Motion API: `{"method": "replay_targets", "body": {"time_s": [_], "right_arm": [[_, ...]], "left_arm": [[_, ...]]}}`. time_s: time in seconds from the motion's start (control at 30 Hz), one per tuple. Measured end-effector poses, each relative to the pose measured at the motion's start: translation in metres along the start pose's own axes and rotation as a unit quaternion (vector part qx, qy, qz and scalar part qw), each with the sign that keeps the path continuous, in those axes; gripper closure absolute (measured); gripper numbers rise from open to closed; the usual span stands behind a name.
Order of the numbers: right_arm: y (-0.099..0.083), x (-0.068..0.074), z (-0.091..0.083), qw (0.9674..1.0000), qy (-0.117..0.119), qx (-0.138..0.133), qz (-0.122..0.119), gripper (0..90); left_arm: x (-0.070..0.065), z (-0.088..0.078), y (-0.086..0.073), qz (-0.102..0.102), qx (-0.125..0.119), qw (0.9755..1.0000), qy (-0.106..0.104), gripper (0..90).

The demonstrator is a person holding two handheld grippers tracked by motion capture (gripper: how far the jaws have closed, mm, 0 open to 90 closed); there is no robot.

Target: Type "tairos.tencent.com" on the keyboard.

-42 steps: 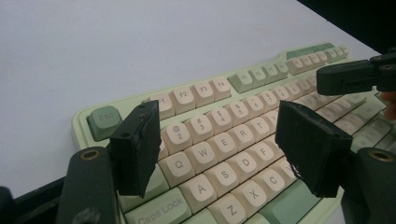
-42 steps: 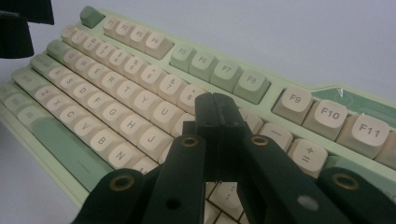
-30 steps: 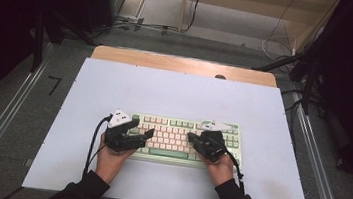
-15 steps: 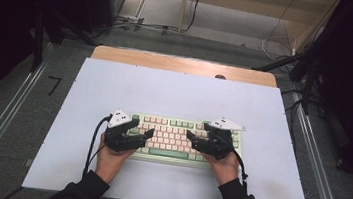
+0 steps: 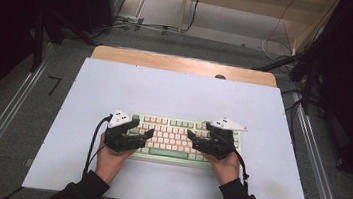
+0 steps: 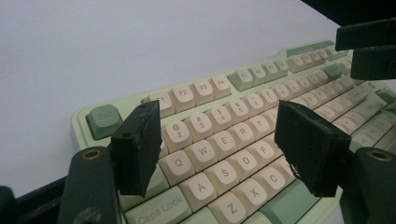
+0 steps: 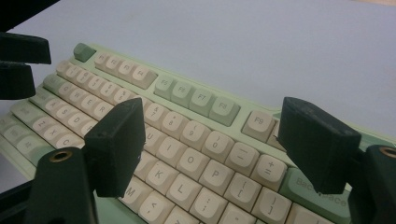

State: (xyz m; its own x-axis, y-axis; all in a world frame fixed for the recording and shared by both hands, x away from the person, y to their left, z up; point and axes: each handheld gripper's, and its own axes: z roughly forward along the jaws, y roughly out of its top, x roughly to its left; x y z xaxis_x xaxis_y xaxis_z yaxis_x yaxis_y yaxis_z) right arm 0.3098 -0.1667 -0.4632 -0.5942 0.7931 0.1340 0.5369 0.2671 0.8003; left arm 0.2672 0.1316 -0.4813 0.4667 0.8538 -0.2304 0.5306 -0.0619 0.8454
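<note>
A pale green keyboard point(image 5: 170, 136) with cream keys lies flat near the table's front edge. My left gripper point(image 5: 147, 135) hovers low over its left end, pointing right. Its jaws stand open above the Q, W, E keys point(image 6: 222, 140), with nothing between them. My right gripper point(image 5: 191, 139) hovers over the keyboard's right end, pointing left. Its jaws have just been opening and stand apart over the O and P keys point(image 7: 217, 140), holding nothing. Each gripper view shows the other gripper's jaw tips at its edge, the right one point(image 6: 369, 51) and the left one point(image 7: 18, 60).
The keyboard rests on a white sheet point(image 5: 180, 95) covering the table, with a wooden strip point(image 5: 183, 65) along the back edge. Metal rails point(image 5: 0, 125) run along both sides. Cables lie on the floor beyond the table.
The right gripper's jaws have gone from shut to wide apart above the keys. The left gripper and the keyboard have stayed where they were.
</note>
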Motion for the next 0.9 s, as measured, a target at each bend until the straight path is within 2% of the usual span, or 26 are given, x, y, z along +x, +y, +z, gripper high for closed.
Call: {"method": "replay_targets", "body": {"time_s": [0.07,0.17,0.27,0.33,0.37,0.57,0.9], "right_arm": [[0.000,0.000,0.000,1.0000,-0.001,0.000,0.000,21.4],[0.000,-0.001,-0.001,1.0000,-0.001,0.000,0.000,21.4],[0.000,0.000,0.000,1.0000,-0.001,0.001,-0.001,21.4],[0.000,0.000,0.000,1.0000,-0.001,0.002,-0.001,21.4],[0.000,0.000,0.000,1.0000,-0.001,0.003,-0.001,21.4],[0.000,0.001,0.001,1.0000,0.000,0.004,-0.002,21.4],[-0.001,0.001,0.002,1.0000,-0.001,0.007,-0.004,21.4]], "left_arm": [[-0.001,0.000,0.000,0.000,0.000,1.0000,-0.001,33.8],[-0.002,-0.001,0.000,0.004,-0.004,1.0000,-0.003,41.3],[-0.002,-0.003,0.000,0.010,-0.008,0.9994,-0.031,73.4],[-0.003,-0.002,0.000,0.011,-0.002,0.9990,-0.043,86.9],[-0.003,-0.002,0.000,0.013,0.003,0.9989,-0.044,90.0],[-0.004,0.001,-0.001,0.017,0.015,0.9988,-0.043,90.0],[-0.003,0.009,-0.003,0.017,0.050,0.9979,-0.037,90.0]]}}
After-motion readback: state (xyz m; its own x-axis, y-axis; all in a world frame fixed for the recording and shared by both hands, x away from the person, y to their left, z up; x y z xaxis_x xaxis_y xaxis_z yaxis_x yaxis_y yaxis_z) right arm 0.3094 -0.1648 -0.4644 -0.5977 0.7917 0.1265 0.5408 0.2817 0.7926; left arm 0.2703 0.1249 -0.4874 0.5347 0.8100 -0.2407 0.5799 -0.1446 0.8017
